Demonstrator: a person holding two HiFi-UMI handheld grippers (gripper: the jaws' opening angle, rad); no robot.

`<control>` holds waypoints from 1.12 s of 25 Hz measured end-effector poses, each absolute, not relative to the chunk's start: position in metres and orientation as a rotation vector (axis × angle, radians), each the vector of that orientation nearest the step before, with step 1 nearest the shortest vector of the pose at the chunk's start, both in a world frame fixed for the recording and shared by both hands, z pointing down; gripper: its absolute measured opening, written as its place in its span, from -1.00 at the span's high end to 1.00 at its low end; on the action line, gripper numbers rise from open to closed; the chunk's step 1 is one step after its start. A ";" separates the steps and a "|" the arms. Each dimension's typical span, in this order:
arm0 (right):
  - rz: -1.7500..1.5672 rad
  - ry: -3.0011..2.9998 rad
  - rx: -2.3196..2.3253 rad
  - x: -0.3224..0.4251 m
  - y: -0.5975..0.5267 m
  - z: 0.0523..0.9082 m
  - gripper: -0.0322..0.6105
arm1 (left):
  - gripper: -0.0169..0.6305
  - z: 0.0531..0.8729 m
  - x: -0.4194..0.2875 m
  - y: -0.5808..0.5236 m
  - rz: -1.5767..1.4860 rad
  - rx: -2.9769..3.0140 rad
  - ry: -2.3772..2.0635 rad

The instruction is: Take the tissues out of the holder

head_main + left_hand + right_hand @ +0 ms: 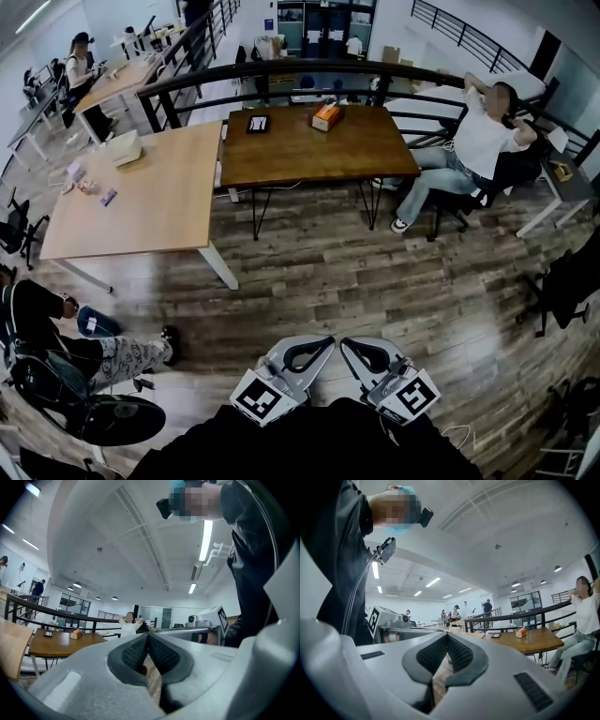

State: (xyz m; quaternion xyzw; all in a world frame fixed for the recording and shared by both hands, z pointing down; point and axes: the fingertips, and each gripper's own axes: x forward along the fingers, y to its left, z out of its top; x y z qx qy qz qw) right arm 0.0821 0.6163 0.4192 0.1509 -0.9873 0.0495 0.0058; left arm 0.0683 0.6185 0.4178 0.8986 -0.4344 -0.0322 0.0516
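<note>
Orange tissue holder [326, 116] on dark table [300, 150], left gripper [324, 343] and right gripper [349, 343] pressed together, empty

**Both grippers shut, held side by side**

The left gripper [322, 344] and the right gripper [350, 346] sit close together at the bottom of the head view, just ahead of the person's dark-clad torso [309, 441]. Their tips angle toward each other, and each points forward, roughly level. In the left gripper view the left pads [134, 651] meet at the tip with nothing between them. The right pads [459, 653] likewise meet, empty.
</note>
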 end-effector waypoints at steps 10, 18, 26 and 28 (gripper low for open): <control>0.149 -3.078 0.500 0.061 0.595 0.415 0.89 | 0.92 0.412 0.040 0.595 -0.123 2.728 -1.325; 0.143 -3.089 0.474 0.057 0.561 0.420 0.89 | 0.92 0.418 0.034 0.564 -0.101 2.717 -1.369; 0.149 -3.106 0.433 0.063 0.510 0.421 0.89 | 0.92 0.419 0.040 0.515 -0.076 2.701 -1.413; 0.150 -3.106 0.423 0.066 0.496 0.421 0.89 | 0.92 0.419 0.043 0.501 -0.074 2.696 -1.420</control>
